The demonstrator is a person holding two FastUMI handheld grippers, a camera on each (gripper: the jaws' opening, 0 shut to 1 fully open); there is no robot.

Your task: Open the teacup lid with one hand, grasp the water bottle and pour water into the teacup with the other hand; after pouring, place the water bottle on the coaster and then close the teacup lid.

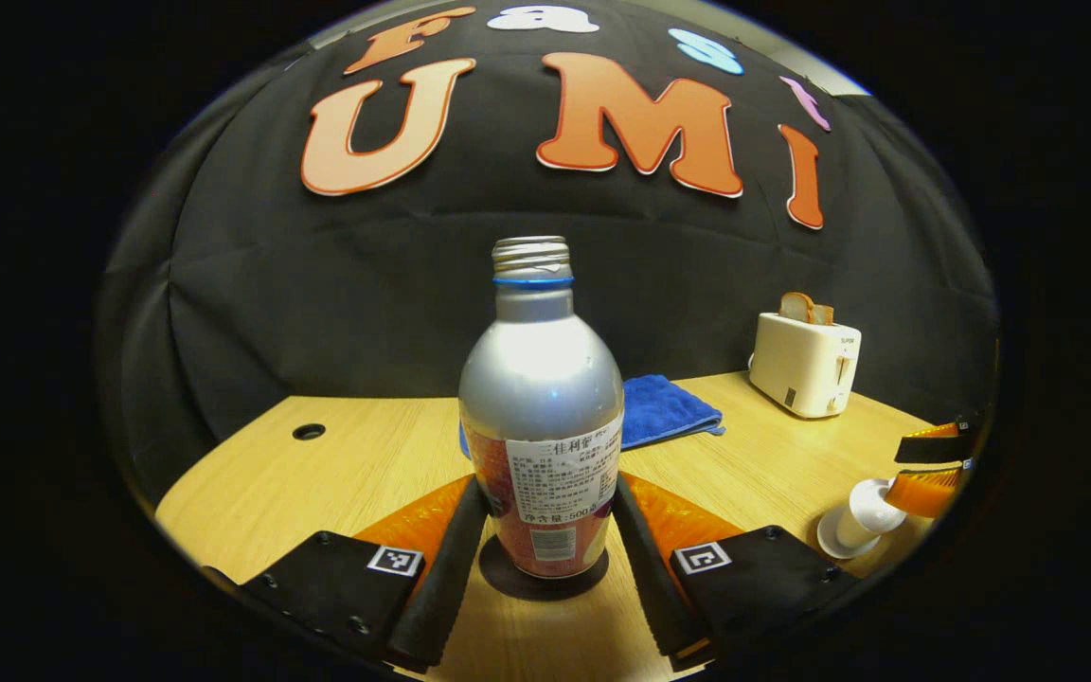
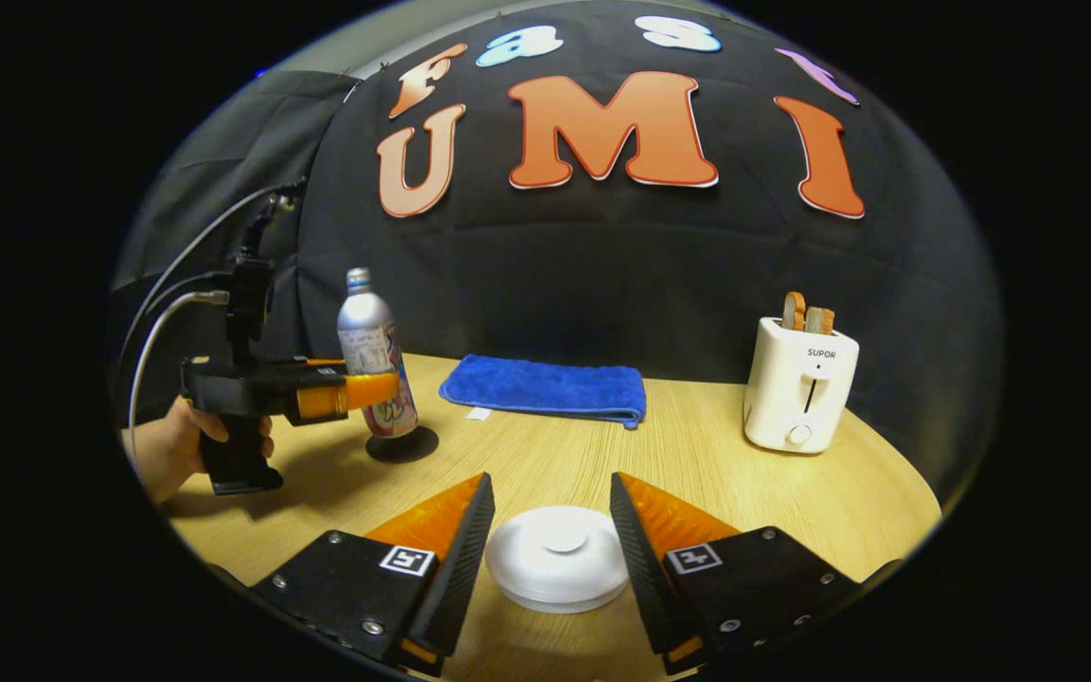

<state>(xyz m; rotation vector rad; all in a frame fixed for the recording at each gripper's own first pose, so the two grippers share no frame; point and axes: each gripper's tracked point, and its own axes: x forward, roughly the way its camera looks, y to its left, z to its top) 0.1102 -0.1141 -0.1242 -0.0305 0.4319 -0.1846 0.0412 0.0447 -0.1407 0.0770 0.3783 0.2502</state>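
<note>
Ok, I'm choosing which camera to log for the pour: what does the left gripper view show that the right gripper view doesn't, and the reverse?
Left gripper view: the water bottle close up between that gripper's jaws, with its uncapped threaded neck, a cable hole in the table, and the teacup from the side.
Right gripper view: the teacup lid from above, between that gripper's jaws, and a hand holding the left gripper.
Shared: the bottle on its coaster, the blue towel and the toaster with bread.
</note>
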